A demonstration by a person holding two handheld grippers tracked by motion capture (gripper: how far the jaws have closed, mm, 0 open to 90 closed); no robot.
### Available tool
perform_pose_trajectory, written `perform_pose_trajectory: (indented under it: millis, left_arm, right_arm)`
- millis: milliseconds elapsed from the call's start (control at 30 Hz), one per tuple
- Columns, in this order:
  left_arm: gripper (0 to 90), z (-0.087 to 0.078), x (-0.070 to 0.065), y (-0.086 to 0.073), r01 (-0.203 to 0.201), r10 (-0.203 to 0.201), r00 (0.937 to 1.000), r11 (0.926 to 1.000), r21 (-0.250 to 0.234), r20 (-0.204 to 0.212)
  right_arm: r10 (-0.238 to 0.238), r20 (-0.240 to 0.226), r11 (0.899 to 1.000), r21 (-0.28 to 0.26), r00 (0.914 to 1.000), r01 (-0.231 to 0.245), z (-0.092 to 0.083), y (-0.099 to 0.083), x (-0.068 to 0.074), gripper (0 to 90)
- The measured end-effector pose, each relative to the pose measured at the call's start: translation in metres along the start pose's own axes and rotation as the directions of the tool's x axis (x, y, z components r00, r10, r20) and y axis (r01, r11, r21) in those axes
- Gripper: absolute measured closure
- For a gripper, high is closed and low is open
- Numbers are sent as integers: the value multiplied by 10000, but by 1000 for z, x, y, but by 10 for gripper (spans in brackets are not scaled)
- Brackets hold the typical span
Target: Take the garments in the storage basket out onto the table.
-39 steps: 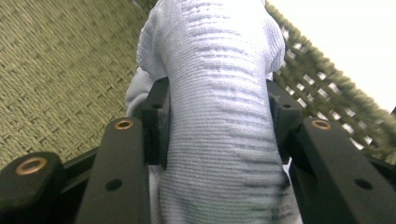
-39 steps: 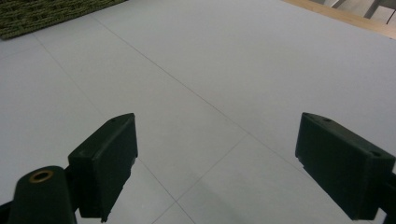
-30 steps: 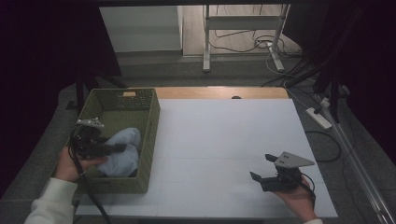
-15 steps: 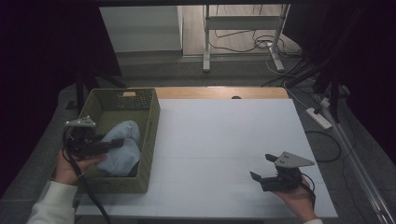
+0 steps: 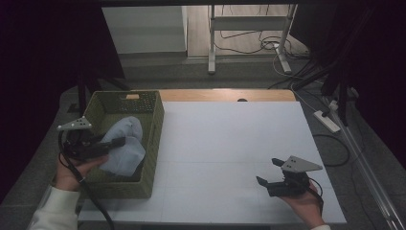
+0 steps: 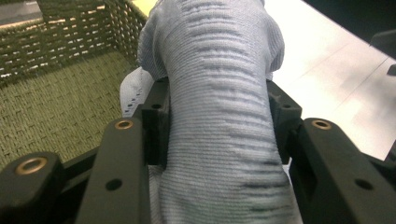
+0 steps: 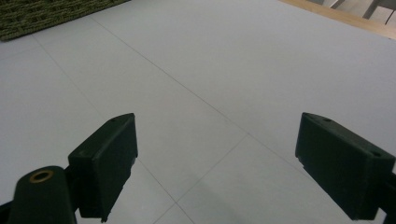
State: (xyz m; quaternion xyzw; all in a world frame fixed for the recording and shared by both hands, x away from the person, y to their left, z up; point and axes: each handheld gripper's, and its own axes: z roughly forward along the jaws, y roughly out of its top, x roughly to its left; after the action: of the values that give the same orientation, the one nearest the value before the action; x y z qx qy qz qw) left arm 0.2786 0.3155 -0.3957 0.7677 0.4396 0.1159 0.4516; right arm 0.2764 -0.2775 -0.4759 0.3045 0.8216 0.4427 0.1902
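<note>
Left hand-held gripper [image 5: 125,140] clamped on pale cloth [image 5: 122,146], cloth over basket [image 5: 154,143]. I see cloth's long axis running straight ahead between jaws. Open worktop [image 5: 230,143] lies to its right. Right hand-held gripper [image 5: 269,171] wide, holding nothing, well apart.

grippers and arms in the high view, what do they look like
Both are black two-jaw tools. The left gripper and the right gripper each carry a grey three-cornered plate on top. A black cable trails from the left one down past the wrist. The left arm wears a white sleeve with a ribbed cuff. Up close, the right gripper's pads are blocky and black, with brass-coloured rivets at the joints.
</note>
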Motion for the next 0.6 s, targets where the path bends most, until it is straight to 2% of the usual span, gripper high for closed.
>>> perform_pose_trajectory:
  millis: [233, 600]
  left_arm:
    - [541, -3, -3, 4, 32, -40, 9999, 9990, -455, -166]
    - [541, -4, -7, 11, 184, -198, 9997, 9951, -973, -138]
  right_arm:
    - [0, -3, 10000, -20, 10000, 0, 0, 0, 0, 131]
    - [9, -6, 10000, -47, 10000, -9, -1, 0, 0, 131]
